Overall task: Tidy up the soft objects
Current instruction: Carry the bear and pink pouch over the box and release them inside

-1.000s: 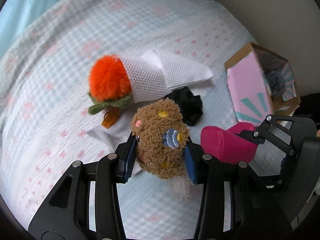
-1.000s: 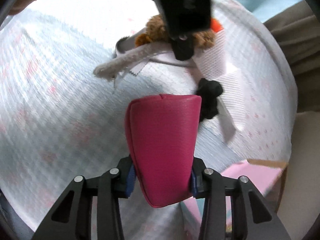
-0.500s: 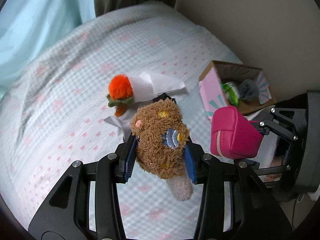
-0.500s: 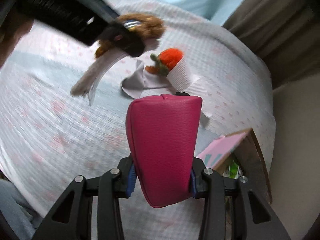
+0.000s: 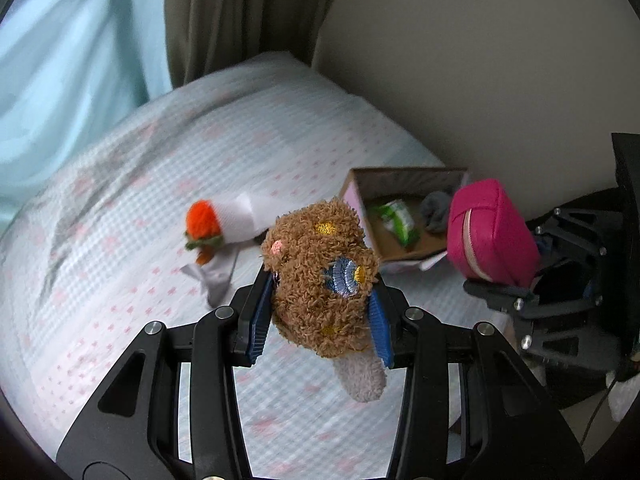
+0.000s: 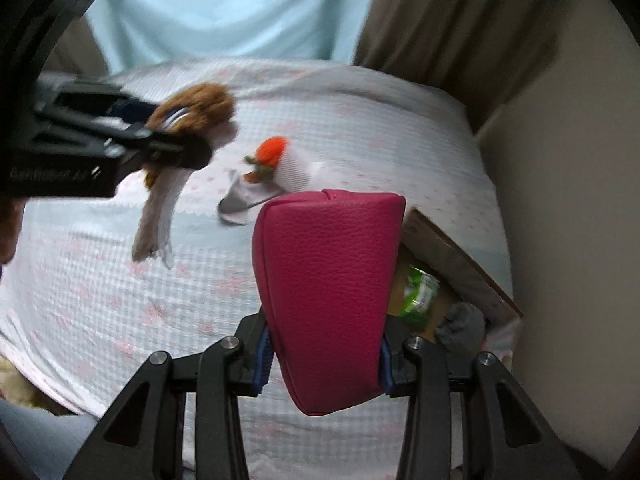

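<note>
My left gripper (image 5: 318,320) is shut on a brown curly plush toy (image 5: 320,268) whose pale grey end hangs below the blue pads, high above the bed. In the right wrist view that plush toy (image 6: 192,116) dangles at the upper left. My right gripper (image 6: 323,364) is shut on a magenta zip pouch (image 6: 328,280); in the left wrist view the pouch (image 5: 490,232) hangs beside the cardboard box (image 5: 404,178). On the bed lie an orange pompom toy (image 5: 202,218) and a white cloth (image 5: 250,214).
The open cardboard box (image 6: 460,256) at the bed's right edge holds a green packet (image 6: 418,292) and a grey sock (image 6: 462,322). A beige wall (image 5: 480,60) stands right of the bed, curtains (image 5: 240,12) behind it. The checked bedspread (image 5: 120,240) lies below.
Both grippers have risen well above the bed with their loads. The bed items now look smaller, and the inside of the box has come into view. The right gripper has rolled.
</note>
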{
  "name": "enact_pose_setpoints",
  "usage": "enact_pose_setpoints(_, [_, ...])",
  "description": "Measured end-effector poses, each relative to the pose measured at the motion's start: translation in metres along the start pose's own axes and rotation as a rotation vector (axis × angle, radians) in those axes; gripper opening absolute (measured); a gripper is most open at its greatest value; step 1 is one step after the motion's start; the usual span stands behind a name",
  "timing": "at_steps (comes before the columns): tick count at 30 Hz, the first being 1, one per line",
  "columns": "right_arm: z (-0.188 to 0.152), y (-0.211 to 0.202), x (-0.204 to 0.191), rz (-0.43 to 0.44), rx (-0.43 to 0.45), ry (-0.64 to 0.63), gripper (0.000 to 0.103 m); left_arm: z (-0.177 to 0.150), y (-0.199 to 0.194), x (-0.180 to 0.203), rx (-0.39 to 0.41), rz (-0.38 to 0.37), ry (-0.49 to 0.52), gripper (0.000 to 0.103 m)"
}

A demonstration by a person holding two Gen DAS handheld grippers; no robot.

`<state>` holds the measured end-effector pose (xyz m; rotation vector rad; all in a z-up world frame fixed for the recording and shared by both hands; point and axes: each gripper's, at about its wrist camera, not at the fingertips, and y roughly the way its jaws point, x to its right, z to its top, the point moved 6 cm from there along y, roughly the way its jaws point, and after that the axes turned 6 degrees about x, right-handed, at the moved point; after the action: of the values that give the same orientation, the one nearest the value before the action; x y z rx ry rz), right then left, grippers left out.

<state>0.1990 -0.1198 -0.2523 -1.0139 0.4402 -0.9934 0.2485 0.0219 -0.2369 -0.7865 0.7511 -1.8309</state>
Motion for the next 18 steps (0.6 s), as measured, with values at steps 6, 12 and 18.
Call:
enact_pose_setpoints(6, [-0.011, -0.011, 0.074, -0.048, 0.007, 0.172, 0.038, 0.021, 0.015, 0.045, 0.014, -0.018, -0.003, 0.039])
enact_pose_setpoints(12, [-0.030, 0.007, 0.147, -0.043, -0.018, 0.263, 0.038, 0.048, 0.062, 0.101, -0.008, -0.024, 0.008, 0.039])
enact_pose_setpoints(18, [-0.054, 0.034, 0.214, -0.031, -0.067, 0.327, 0.038, 0.072, 0.130, 0.155, -0.054, -0.040, 0.029, 0.039])
